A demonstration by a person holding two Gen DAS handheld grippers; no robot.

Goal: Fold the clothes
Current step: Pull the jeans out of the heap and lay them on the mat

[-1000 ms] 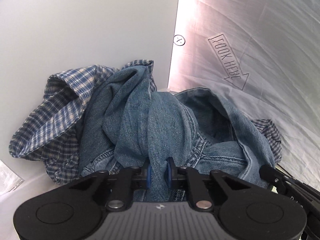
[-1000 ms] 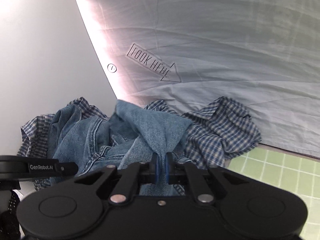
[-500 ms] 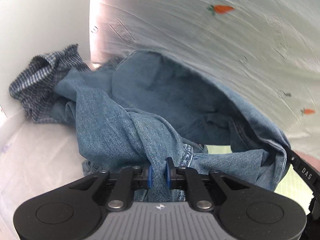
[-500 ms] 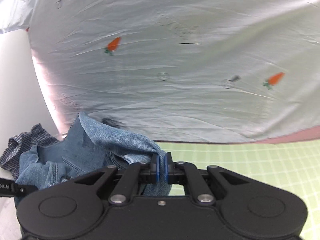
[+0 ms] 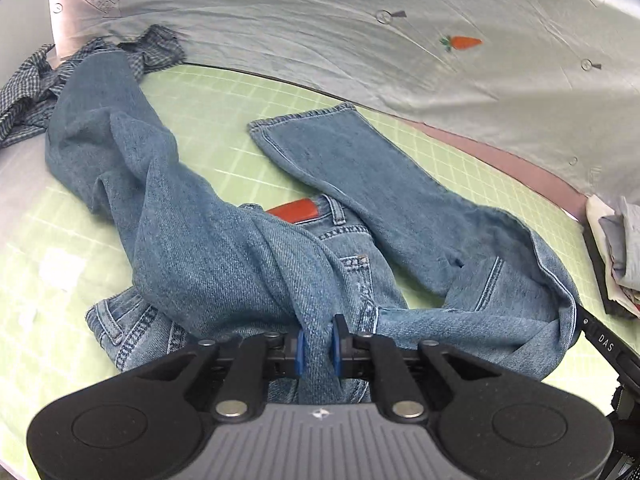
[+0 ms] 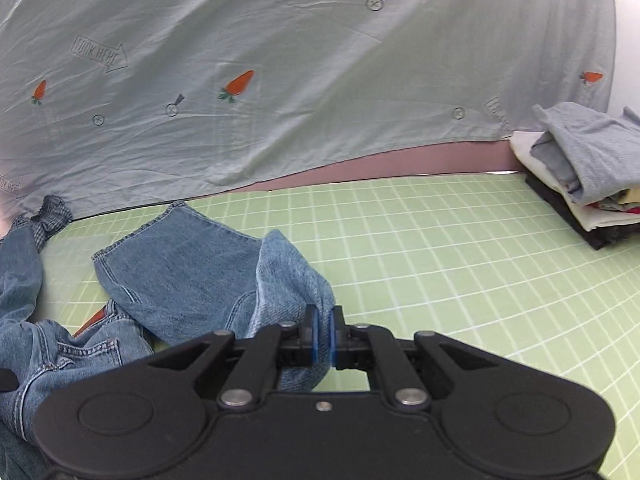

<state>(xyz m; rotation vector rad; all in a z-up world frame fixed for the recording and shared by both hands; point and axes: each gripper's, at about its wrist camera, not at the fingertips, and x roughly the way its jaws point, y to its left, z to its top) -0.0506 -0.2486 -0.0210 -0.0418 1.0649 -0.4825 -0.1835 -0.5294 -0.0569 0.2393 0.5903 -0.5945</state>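
Left wrist view, jeans (image 5: 224,240) legs pointing away, both grippers clamped on.

The left gripper (image 5: 317,340) sits at the near edge, its blue-padded jaws pinched on a bunched fold of the jeans (image 5: 224,240). The denim spreads out from there across the green gridded mat (image 5: 224,120): one leg runs far and to the left, the other lies flat toward the far middle with its hem showing. A red-brown patch (image 5: 294,210) shows on the waistband near the middle. At the far left a checked shirt (image 5: 28,80) lies crumpled, touching the jeans leg. A pale sheet with carrot prints (image 5: 400,40) hangs behind the mat. A stack of folded clothes (image 5: 616,252) rests at the right edge.
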